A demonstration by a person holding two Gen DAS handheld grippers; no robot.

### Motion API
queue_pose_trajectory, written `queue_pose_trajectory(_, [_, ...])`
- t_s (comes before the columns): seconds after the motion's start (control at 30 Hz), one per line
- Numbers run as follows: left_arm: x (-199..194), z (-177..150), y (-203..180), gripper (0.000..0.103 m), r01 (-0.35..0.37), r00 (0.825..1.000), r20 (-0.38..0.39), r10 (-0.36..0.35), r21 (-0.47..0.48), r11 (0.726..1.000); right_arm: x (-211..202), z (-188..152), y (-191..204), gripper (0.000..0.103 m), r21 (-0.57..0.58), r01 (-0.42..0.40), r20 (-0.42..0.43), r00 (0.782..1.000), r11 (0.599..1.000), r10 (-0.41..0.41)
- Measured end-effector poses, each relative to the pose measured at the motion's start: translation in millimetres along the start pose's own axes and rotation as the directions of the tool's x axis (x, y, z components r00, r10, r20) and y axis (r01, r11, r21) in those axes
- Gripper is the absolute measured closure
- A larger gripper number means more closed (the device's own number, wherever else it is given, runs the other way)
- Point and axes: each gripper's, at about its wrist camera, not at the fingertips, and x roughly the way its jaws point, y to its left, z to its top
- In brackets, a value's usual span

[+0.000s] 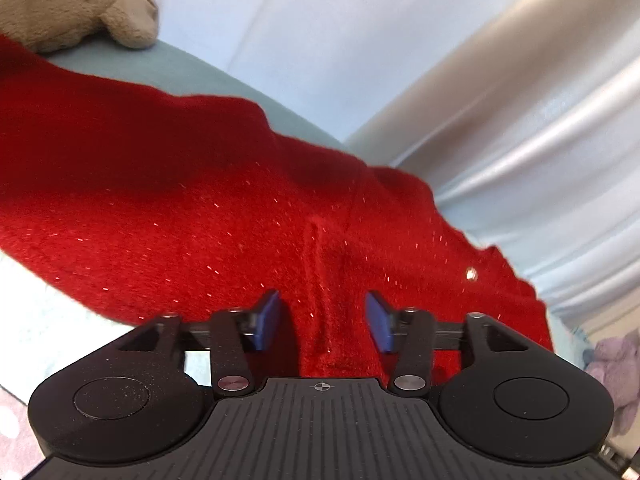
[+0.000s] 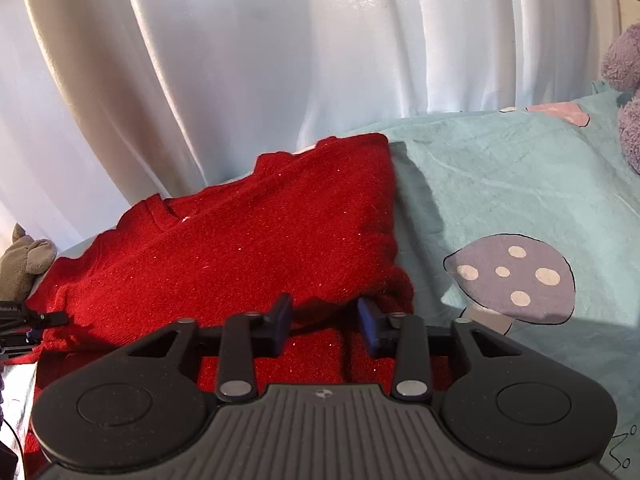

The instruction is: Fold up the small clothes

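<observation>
One red garment point(image 2: 240, 256), two plush toys — grey point(image 1: 80, 4), purple point(image 2: 624, 80) — one mushroom sheet point(image 2: 520, 184).

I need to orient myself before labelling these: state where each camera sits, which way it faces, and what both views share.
Left wrist: rides on the left claw, looking forward and down its open blue pads onto the red sweater; a tan plush toy lies far left, the white curtain beyond.
Right wrist: rides on the right claw, open over the sweater's near edge, facing the curtain, with the mushroom-print sheet at right.
Shared: the sweater, curtain, tan toy and a purple plush toy.
</observation>
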Motion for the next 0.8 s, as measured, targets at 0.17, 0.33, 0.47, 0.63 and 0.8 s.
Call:
queue_pose_trajectory(0.17, [-60.6,20.3,85.6,0.022,-0.090,0.958,0.228,0.172,-0.333,0.939,-22.9,-3.8,7.0,0.040,-0.027,-0.037,0.019,0.999,0.999,0.037])
queue_pose_trajectory(0.33, [-114.2,26.5,173.4,0.022,-0.109,0.851,0.394,0.348,-0.515,0.850,-33.3,-5.0,11.3,0.031,-0.023,-0.067,0.020,0.998,0.997,0.068])
queue_pose_trajectory(0.47, [-129.1,25.9,226.2,0.031,-0.014,0.827,0.437,0.354,-0.613,0.790,-28.1,-5.7,16.3,0.031,-0.023,-0.074,-0.003,0.997,0.997,0.074])
queue_pose_trajectory(0.63, [-125.2,29.3,253.4,0.045,-0.013,0.810,0.441,0.387,-0.646,0.763,-18.9,-5.2,28.0,0.031,-0.040,-0.080,-0.030,0.996,0.996,0.079])
queue_pose_trajectory(0.8, [-125.0,29.8,265.4,0.050,0.010,0.787,0.474,0.394,-0.649,0.761,-17.1,-4.8,38.9,0.031,-0.063,-0.078,-0.038,0.996,0.995,0.076])
